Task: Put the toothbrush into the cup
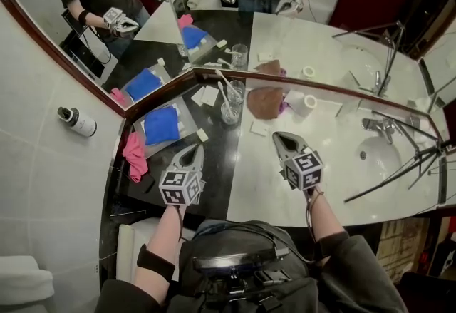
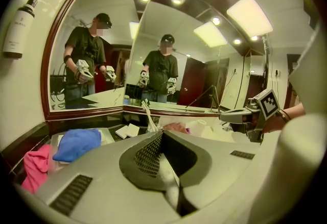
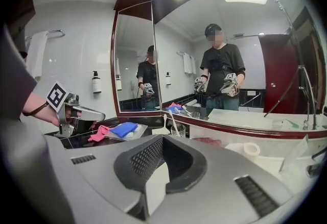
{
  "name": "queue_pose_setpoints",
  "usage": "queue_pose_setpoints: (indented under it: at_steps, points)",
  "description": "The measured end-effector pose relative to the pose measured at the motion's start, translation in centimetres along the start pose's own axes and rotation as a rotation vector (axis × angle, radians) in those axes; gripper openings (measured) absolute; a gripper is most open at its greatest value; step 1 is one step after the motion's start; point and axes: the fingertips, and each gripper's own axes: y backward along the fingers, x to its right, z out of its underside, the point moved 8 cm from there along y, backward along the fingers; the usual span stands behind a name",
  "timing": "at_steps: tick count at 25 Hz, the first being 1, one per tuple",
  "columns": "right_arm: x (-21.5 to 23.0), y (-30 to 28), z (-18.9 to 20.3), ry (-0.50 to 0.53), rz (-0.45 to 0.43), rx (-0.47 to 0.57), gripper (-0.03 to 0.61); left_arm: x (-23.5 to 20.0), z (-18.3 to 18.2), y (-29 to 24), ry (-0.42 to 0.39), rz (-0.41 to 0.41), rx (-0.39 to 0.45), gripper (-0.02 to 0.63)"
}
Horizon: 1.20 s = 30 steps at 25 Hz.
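Both tools empty. The left gripper (image 1: 192, 150) has its jaws pressed together on nothing, and its own view shows the grey ribbed pads meeting at the tips (image 2: 162, 136). The right gripper (image 1: 278, 137) is likewise closed and bare (image 3: 162, 139). Both hang over the counter on the person's side of the clear round glass cup (image 1: 230, 114) and well apart from it, likely pulled clear because the job looks done. The thin white plastic toothbrush (image 1: 221, 81) stands slanted in the glassware at the mirror corner, head up, leaning on the rim. A second glass (image 1: 236, 91) sits just behind the cup; I can't tell which one holds which stick. Left of the cup is a folded soft blue cloth (image 1: 162, 125), and further left a crumpled pink cloth (image 1: 134, 155). Right of the cup are a brown pouch (image 1: 265, 102) and a white roll (image 1: 307, 101). The black glossy counter (image 1: 214, 176) changes to pale stone on the right.
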Motion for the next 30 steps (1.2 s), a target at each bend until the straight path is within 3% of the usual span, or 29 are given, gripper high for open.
queue_pose_setpoints:
  at_steps: [6,20,24,30]
  points:
    - [0.3,1.5,0.8,-0.071,0.027,0.033,0.018,0.5,0.5,0.7,0.003,0.015,-0.012,0.0]
    - [0.1,1.0,1.9,-0.095,0.016,0.024,0.018,-0.4,0.7,0.3,0.049,0.0,-0.001,0.007]
    - [-0.5,0.7,1.7,-0.101,0.017,0.02,0.02,-1.5,0.2,-1.3,0.085,0.031,-0.013,0.07]
    - [-0.7,-0.1,1.9,-0.119,0.046,0.017,0.02,-3.2,-1.7,-6.3,0.173,0.155,-0.032,0.188]
